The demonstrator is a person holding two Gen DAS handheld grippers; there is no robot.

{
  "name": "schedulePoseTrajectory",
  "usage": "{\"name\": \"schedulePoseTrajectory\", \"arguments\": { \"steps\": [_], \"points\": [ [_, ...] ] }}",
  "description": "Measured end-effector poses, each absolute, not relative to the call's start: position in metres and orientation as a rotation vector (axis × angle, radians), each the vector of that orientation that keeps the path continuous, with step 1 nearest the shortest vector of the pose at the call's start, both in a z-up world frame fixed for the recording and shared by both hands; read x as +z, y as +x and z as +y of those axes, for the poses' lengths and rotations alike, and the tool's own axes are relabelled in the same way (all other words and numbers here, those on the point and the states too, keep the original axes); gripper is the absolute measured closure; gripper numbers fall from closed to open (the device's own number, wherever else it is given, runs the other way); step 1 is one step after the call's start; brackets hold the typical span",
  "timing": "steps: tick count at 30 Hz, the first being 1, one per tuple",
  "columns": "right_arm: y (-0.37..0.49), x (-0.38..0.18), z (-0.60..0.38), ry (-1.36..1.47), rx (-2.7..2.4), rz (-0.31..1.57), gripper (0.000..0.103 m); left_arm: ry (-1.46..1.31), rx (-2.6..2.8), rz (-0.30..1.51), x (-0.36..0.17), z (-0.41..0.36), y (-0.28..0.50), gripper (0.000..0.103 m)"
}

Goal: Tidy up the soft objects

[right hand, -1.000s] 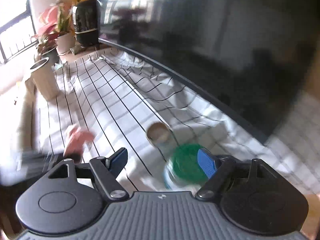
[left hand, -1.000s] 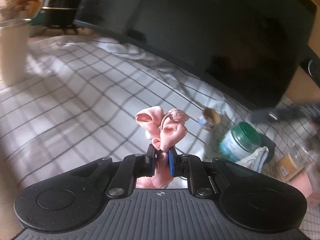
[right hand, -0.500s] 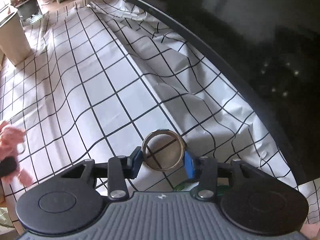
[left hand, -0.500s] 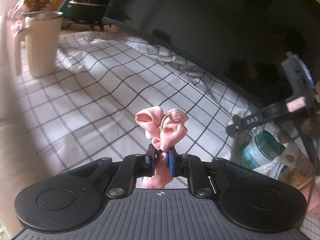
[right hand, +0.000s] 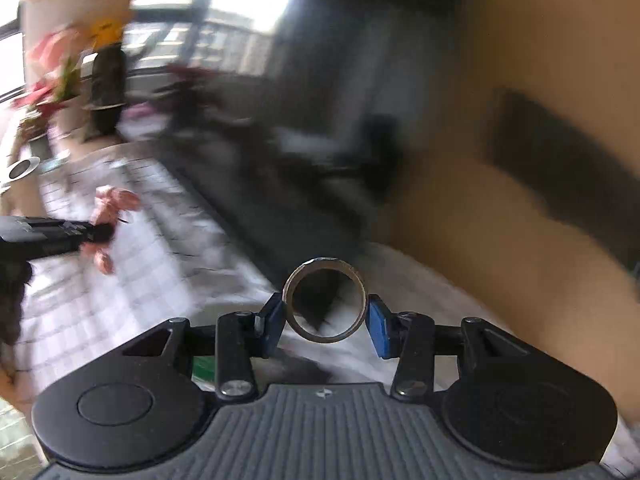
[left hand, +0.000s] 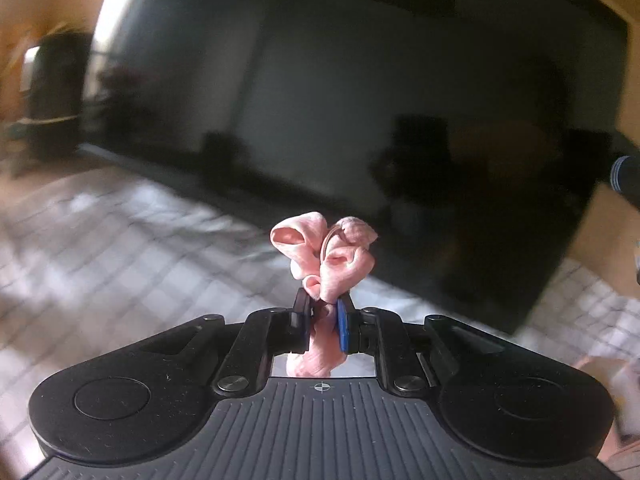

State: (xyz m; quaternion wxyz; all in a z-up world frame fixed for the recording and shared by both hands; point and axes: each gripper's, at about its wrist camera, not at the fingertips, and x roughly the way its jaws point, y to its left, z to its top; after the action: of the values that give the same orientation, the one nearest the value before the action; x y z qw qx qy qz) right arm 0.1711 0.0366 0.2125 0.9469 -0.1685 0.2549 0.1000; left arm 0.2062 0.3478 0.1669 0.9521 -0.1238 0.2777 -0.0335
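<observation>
Left wrist view: dark screen (left hand: 400, 100) fills 12 o'clock above the checked desk (left hand: 100, 260). Left hand-held gripper (left hand: 323, 314) is clamped on a pink scrunchie (left hand: 328, 256).

Right wrist view: right hand-held gripper (right hand: 324, 314), half closed, pinches a tape roll (right hand: 324, 300); the scrunchie appears at 9 o'clock, plants (right hand: 52, 76) at 10 o'clock.
</observation>
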Motion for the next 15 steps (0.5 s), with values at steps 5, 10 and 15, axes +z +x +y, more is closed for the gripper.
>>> {"name": "schedulePoseTrajectory", "arguments": {
  "steps": [5,10,15],
  "points": [
    [0.143,0.208,-0.054,-0.282,0.045,0.523,0.060,-0.206,-0.237,0.563,0.181,0.267,0.218,0.087],
    [0.121,0.200,-0.119,-0.201,-0.045,0.522,0.060,-0.165,-0.416,0.604,0.189,0.173,0.224,0.087],
    [0.100,0.188,-0.163,-0.152,-0.088,0.517,0.060,-0.145,-0.617,0.675,0.192,0.080,0.223,0.087]
  ]
}}
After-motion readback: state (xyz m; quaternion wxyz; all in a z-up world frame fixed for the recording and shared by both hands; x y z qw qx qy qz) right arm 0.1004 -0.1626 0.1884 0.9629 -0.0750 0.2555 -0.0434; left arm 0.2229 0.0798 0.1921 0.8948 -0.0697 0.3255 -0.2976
